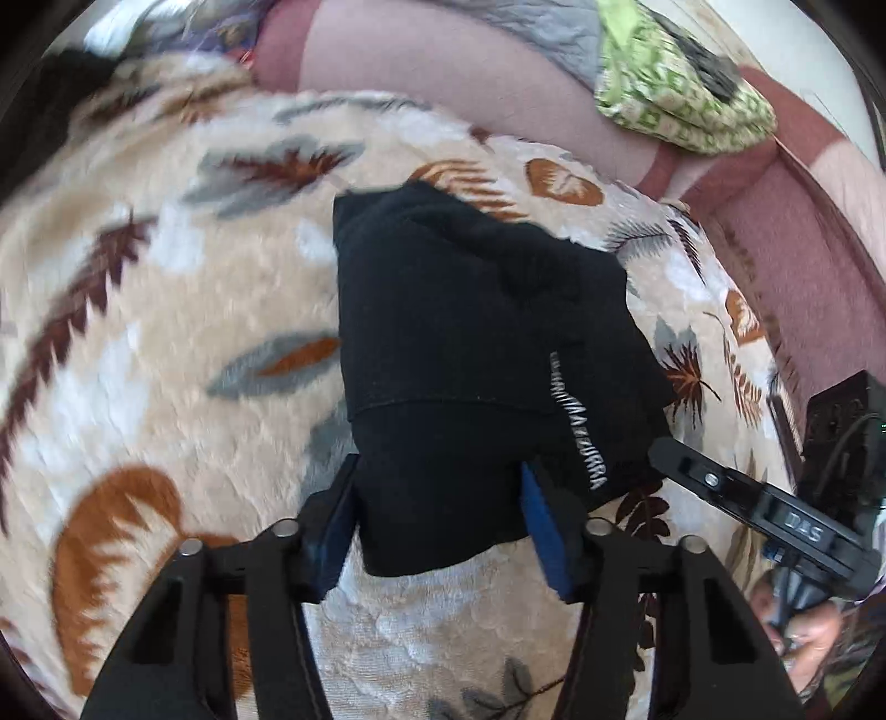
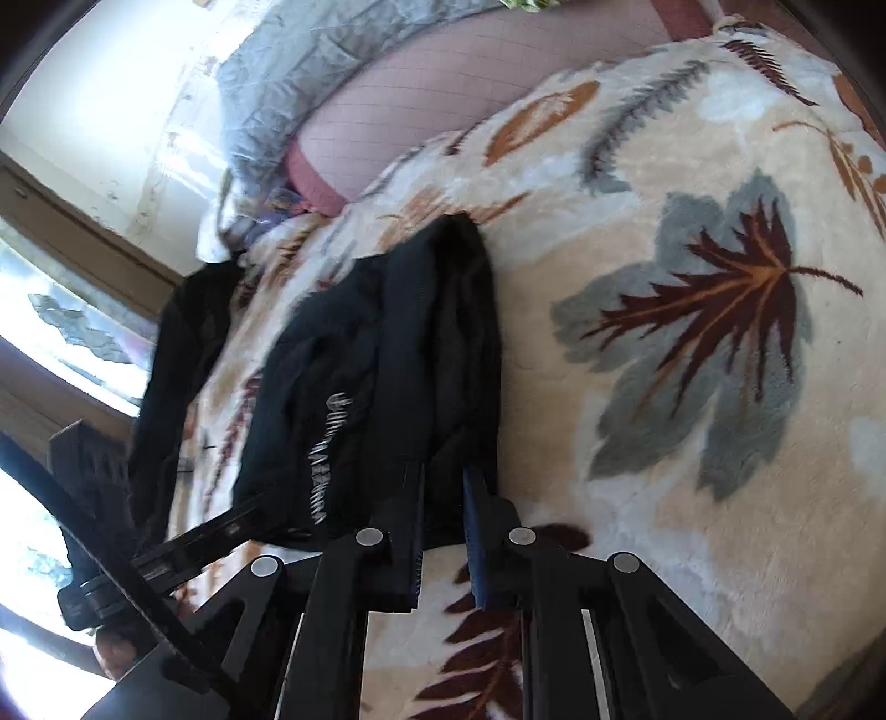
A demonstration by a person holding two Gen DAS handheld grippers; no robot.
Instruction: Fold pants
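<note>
The black pants (image 1: 470,343) lie folded into a compact bundle on the leaf-patterned blanket (image 1: 166,332), with white lettering along one edge. My left gripper (image 1: 437,509) is open, its blue-padded jaws straddling the bundle's near edge without pinching it. My right gripper shows at the right of the left wrist view (image 1: 698,471), at the bundle's lettered corner. In the right wrist view the pants (image 2: 387,360) run away from my right gripper (image 2: 443,498), whose jaws stand a little apart with the pants' near edge between them.
A pink sheet (image 1: 443,72), a grey cloth (image 1: 531,22) and a green patterned bundle (image 1: 681,88) lie beyond the blanket. Another dark garment (image 2: 183,354) hangs at the bed's edge near a window (image 2: 72,343).
</note>
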